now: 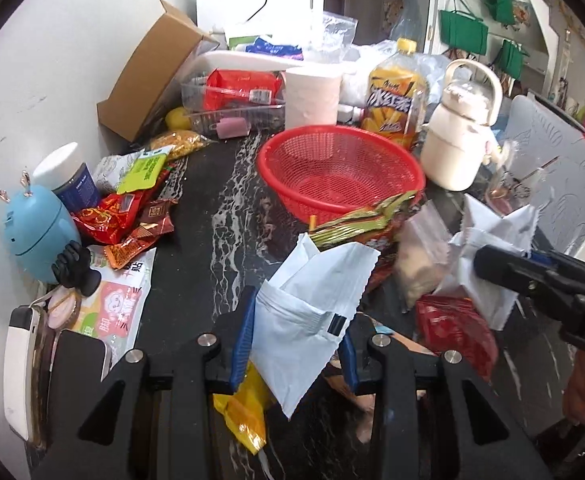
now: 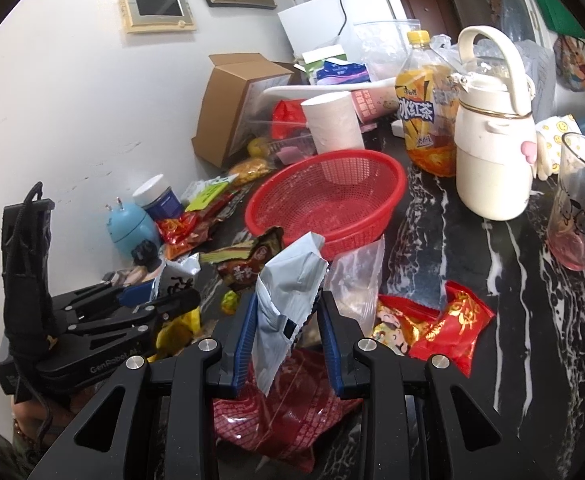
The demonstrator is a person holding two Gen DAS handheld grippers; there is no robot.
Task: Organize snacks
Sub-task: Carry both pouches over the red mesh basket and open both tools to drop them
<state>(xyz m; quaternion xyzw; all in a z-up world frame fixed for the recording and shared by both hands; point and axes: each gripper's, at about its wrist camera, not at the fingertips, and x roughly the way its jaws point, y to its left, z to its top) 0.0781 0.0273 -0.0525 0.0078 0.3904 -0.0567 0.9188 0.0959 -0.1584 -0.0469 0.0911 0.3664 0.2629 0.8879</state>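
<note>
**Both grippers holding white packets above the snack-strewn tabletop**

A white snack packet (image 1: 312, 312) is sitting pinched between the blue pads of the left gripper (image 1: 294, 344), its jaws closed on the packet, which is standing up and fanning out above the fingers. A second, crumpled silvery-white packet (image 2: 288, 292) is being gripped the same way by the right gripper (image 2: 288, 344), jaws closed on it. Both packets are hanging over the dark marbled tabletop (image 2: 492, 280), short of the red mesh basket (image 1: 340, 168), which is standing empty near the middle.

Just in front of the basket, a brown and gold snack bag (image 2: 248, 264) and a clear zip bag (image 2: 356, 280) are lying side by side. A red festive packet (image 2: 448, 320) is lying to the right of them, and a larger red bag (image 2: 284, 420) is lying under the right gripper. A yellow wrapper (image 1: 244, 412) is showing below the left gripper.

Along the wall on the left, more red and orange snack packs (image 1: 120, 224) are piling beside a blue egg-shaped gadget (image 1: 38, 236) and a white-lidded jar (image 1: 68, 176). Behind the basket, a paper roll (image 1: 312, 96), an iced tea bottle (image 1: 396, 96), a cream kettle-shaped flask (image 1: 460, 132) and an open cardboard box (image 1: 152, 72) are standing.
</note>
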